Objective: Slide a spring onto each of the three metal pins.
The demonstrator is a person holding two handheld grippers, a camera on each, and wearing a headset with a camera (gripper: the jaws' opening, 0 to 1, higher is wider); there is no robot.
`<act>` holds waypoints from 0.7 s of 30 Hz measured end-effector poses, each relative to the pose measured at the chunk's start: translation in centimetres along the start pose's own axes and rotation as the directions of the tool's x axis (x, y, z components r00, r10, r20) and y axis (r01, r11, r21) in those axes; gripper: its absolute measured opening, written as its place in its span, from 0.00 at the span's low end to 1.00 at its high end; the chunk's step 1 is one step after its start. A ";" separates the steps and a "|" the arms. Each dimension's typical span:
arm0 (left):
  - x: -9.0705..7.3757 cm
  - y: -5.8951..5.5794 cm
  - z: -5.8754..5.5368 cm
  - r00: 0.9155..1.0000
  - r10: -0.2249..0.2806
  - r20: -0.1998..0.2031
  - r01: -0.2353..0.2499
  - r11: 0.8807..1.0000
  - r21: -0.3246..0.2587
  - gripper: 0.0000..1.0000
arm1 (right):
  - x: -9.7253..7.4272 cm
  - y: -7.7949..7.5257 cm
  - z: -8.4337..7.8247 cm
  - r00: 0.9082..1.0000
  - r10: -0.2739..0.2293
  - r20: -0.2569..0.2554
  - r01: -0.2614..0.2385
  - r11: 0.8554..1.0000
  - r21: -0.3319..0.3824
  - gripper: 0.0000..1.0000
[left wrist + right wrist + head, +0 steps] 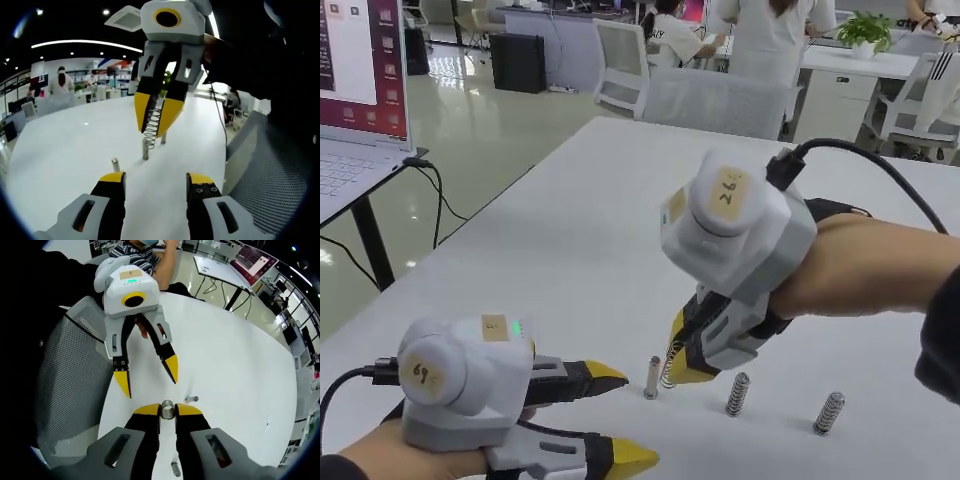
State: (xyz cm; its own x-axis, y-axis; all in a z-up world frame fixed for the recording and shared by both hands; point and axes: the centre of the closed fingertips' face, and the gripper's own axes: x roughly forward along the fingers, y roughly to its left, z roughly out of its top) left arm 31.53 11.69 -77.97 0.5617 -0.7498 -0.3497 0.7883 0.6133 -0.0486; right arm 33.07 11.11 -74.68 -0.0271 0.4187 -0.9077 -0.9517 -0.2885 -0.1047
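Steel spring [669,365], clamped in the right tool [168,411], hangs just beside the bare pin [652,377] by the table's [570,250] near edge. Lowered off-centre, it could snag and topple the pin. The left tool [625,417] gapes apart.

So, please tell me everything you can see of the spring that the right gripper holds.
The spring is a short coil of bare silvery wire, evenly wound. The right gripper holds it by the sides between its yellow jaw tips, which are shut on it. It hangs tilted, lower end just beside the bare pin, not yet over it. Whether it touches the table I cannot tell.
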 end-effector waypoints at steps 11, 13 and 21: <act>-0.2 0.0 -0.4 1.000 0.016 0.002 -0.016 1.000 -0.022 0.51 | 0.2 -1.5 -0.2 1.000 -0.031 -0.001 0.031 0.999 0.020 0.08; -0.3 0.0 -0.5 1.000 0.015 0.001 -0.015 1.000 -0.025 0.51 | 0.4 -1.9 -0.3 0.999 -0.039 -0.003 0.039 0.999 0.023 0.08; -0.3 0.0 -0.5 1.000 0.020 0.007 -0.019 0.999 -0.032 0.55 | 0.7 -3.6 -0.4 0.997 -0.076 -0.010 0.076 0.997 0.033 0.08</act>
State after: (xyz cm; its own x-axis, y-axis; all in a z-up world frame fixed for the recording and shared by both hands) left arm 31.20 12.04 -78.31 0.5788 -0.7394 -0.3439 0.7688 0.6354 -0.0721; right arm 36.60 12.10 -75.14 0.0484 0.4309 -0.9011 -0.9607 -0.2269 -0.1601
